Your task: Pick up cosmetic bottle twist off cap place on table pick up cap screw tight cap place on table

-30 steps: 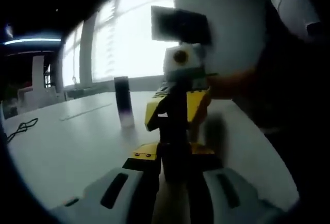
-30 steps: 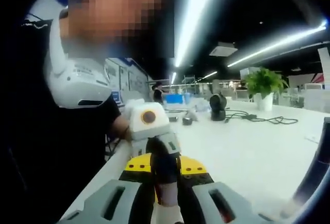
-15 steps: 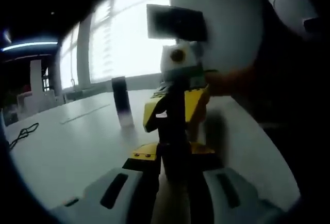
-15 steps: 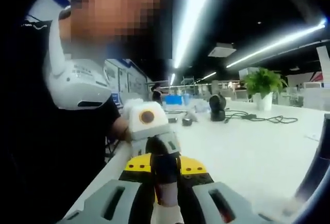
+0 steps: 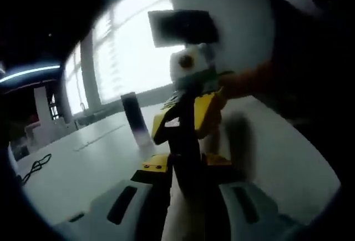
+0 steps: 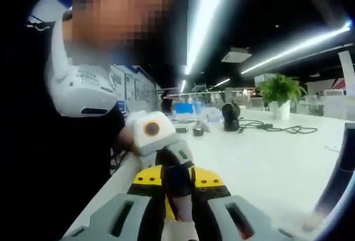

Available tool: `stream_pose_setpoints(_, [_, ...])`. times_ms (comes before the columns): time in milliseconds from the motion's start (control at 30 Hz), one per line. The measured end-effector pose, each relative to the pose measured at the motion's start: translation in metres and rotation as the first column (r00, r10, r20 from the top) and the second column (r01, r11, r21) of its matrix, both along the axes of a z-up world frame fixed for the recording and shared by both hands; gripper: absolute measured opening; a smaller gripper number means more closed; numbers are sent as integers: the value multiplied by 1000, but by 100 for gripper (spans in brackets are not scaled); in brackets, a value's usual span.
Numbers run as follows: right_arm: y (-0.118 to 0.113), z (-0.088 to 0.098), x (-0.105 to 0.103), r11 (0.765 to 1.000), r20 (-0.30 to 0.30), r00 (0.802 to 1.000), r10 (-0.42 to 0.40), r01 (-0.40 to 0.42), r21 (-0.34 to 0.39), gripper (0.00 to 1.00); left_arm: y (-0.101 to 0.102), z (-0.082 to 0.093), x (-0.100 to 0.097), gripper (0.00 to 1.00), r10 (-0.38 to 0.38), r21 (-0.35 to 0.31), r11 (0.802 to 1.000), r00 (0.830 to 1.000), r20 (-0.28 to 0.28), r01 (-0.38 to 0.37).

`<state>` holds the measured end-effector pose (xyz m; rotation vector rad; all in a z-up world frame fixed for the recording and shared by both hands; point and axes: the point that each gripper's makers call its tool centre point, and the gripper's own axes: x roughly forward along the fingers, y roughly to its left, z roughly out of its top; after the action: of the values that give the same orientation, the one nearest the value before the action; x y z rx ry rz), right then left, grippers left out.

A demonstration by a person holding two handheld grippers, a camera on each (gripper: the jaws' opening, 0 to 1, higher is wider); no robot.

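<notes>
You've got the two grippers nose to nose low in the middle of both views, and that is what a twist needs: one end braced, the other turned.

In the left gripper view, your left gripper [image 5: 186, 190] rises from the bottom edge with its jaws closed in on a pale cosmetic bottle [image 5: 180, 225]. Just above it, the right gripper [image 5: 186, 144] points back at the camera, its dark fingers pinched together on the far end.

The right gripper view mirrors this. The same pale body [image 6: 178, 231] sits between the closed-in jaws at the bottom, with the left gripper [image 6: 173, 170] facing you just above. So both pairs of jaws are clamped on the one bottle, held above the white table [image 5: 83, 169]. Which end carries the cap is hidden by the fingers, so I can't tell you which hand should do the turning.

My guess is that you're at the twisting stage, since nothing small lies loose on the table in these frames.

A second tall bottle with a dark top [image 5: 135, 116] stands left of centre in the left gripper view, well apart, so it shouldn't interfere.
</notes>
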<state>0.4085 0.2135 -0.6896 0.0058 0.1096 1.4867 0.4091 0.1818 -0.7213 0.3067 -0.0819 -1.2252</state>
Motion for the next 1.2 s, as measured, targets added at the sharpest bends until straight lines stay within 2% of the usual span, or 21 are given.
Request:
stream_pose_setpoints(67, [0, 0, 1, 1000, -4, 1000, -1, 1, 1, 12, 0, 1, 0, 10, -4, 11, 1000, 999, 37, 3])
stream_pose_setpoints(267, [2, -2, -3, 1000, -17, 1000, -5, 5, 10, 13, 1, 3, -1, 9, -18, 9, 1000, 999, 29, 18])
stream_pose_setpoints(467, [4, -1, 1, 998, 6, 998, -64, 64, 26, 12, 4, 2, 2, 9, 1, -22, 1000, 998, -59, -3])
stream_pose_setpoints(500, [4, -1, 3, 997, 5, 997, -75, 75, 29, 11, 4, 2, 1, 10, -6, -40, 999, 996, -94, 3])
stream_pose_setpoints(533, [4, -1, 4, 996, 2, 996, -87, 87, 30, 11, 6, 2, 3, 9, 9, -31, 999, 995, -95, -12])
stream_pose_setpoints(633, [3, -1, 6, 992, -7, 993, -120, 120, 36, 11, 7, 1, 4, 9, 18, -44, 999, 988, -151, -25])
stream_pose_setpoints(767, [1, -1, 5, 986, -16, 987, -158, 159, 44, 11, 5, -1, 2, 9, 8, -43, 999, 989, -144, -15])
stream_pose_setpoints(1100, [1, -1, 9, 945, 2, 945, -326, 326, 32, 10, 7, -1, 5, 9, 31, -35, 999, 992, -124, -36])
stream_pose_setpoints(1200, [0, -1, 10, 924, -2, 925, -381, 381, 35, 10, 7, 0, 5, 9, 34, -34, 999, 992, -120, -38])
